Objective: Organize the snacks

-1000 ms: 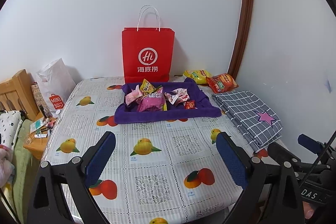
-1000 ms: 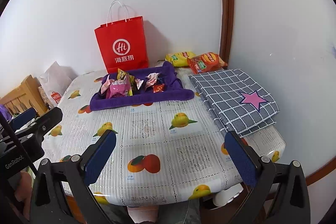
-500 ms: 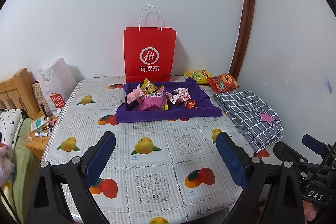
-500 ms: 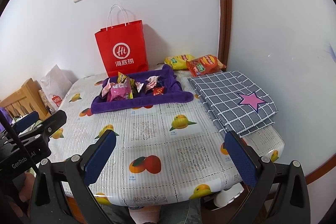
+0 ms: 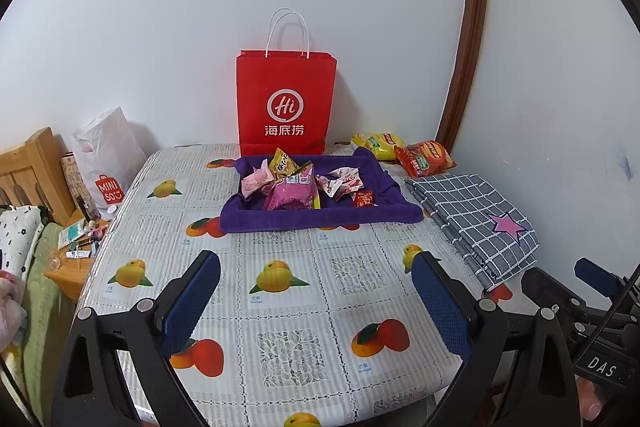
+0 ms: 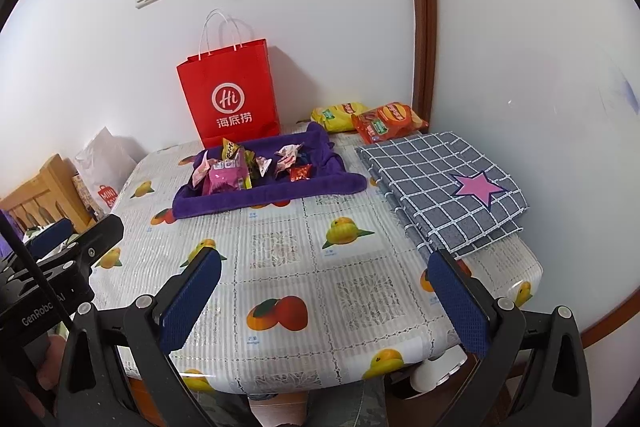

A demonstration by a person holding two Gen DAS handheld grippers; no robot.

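Several wrapped snacks, among them a pink packet (image 5: 291, 194) (image 6: 225, 177) and a small red one (image 5: 363, 199) (image 6: 301, 172), lie in a purple cloth tray (image 5: 320, 217) (image 6: 264, 194) at the back of the table. Behind it, near the corner, rest a yellow chip bag (image 5: 375, 144) (image 6: 337, 115) and an orange one (image 5: 425, 156) (image 6: 386, 121). A red paper bag (image 5: 285, 103) (image 6: 231, 93) stands upright against the wall. My left gripper (image 5: 316, 301) and right gripper (image 6: 326, 301) hang open over the table's front edge, both empty and far from the snacks.
A folded grey checked cloth (image 5: 474, 221) (image 6: 440, 187) with a pink star lies on the table's right side. The fruit-print tablecloth (image 5: 296, 307) covers the table (image 6: 320, 255). A white shopping bag (image 5: 106, 163), a wooden bed frame (image 5: 34, 163) and a cluttered nightstand (image 5: 74, 259) stand left.
Both grippers have risen and drawn back slightly, so the table sits a little lower in view. Both stay open and nothing on the table has moved.
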